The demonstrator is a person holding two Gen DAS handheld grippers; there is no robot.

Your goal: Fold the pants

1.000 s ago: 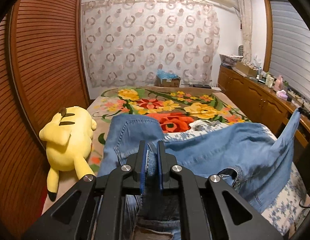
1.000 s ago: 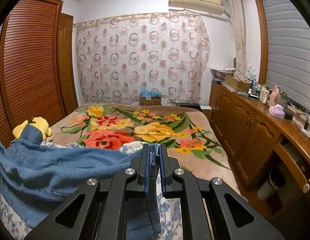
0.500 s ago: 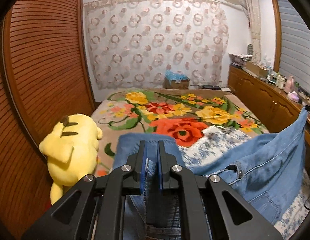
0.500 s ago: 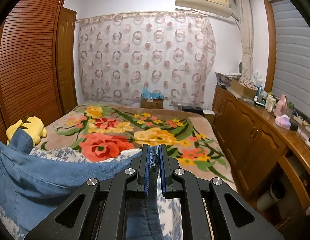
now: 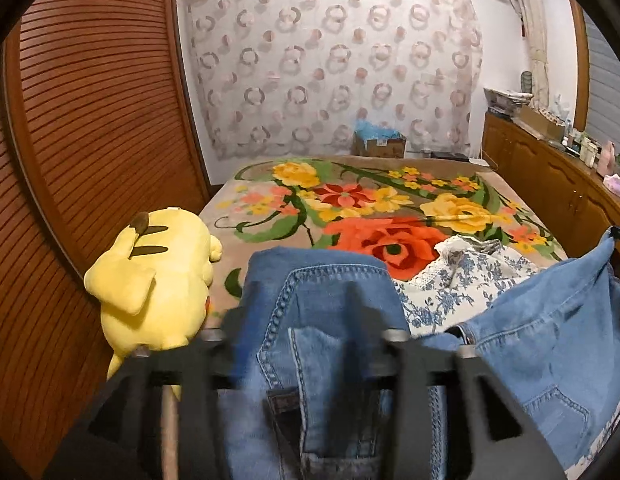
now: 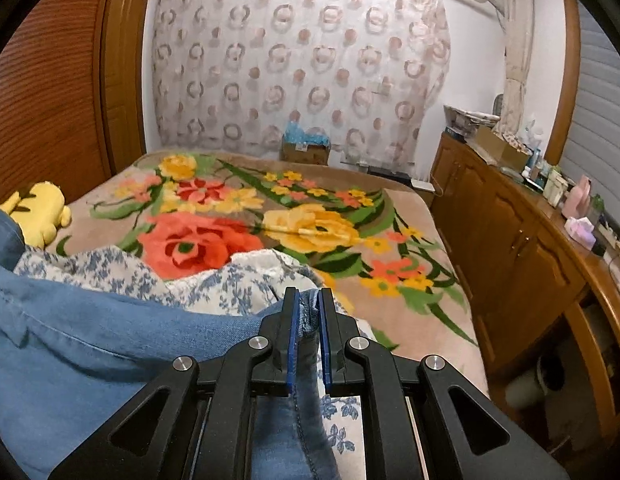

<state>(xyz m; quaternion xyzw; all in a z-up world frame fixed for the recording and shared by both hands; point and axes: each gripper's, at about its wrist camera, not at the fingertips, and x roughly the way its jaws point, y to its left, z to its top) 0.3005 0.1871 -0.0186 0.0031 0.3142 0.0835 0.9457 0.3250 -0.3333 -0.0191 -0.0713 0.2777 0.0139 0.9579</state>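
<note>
Blue denim pants (image 5: 334, 276) lie on the flowered bed blanket (image 5: 370, 200), one part in front of my left gripper (image 5: 301, 296) and the rest stretching right and up to a raised corner. The left jaws are opening, blurred by motion; the denim lies between the spread fingers and the pads do not press it. In the right wrist view my right gripper (image 6: 307, 294) is shut on a hem of the pants (image 6: 90, 344), which spread away to the left.
A yellow plush toy (image 5: 150, 280) lies at the bed's left edge by the louvred wooden doors (image 5: 90, 140). A white cloth with blue flowers (image 5: 462, 276) sits under the pants. Wooden cabinets (image 6: 510, 240) with clutter on top line the right side.
The left jaws, shut on the denim before, have sprung apart and let it go. Both grippers have sunk toward the bed. The right gripper keeps its hold.
</note>
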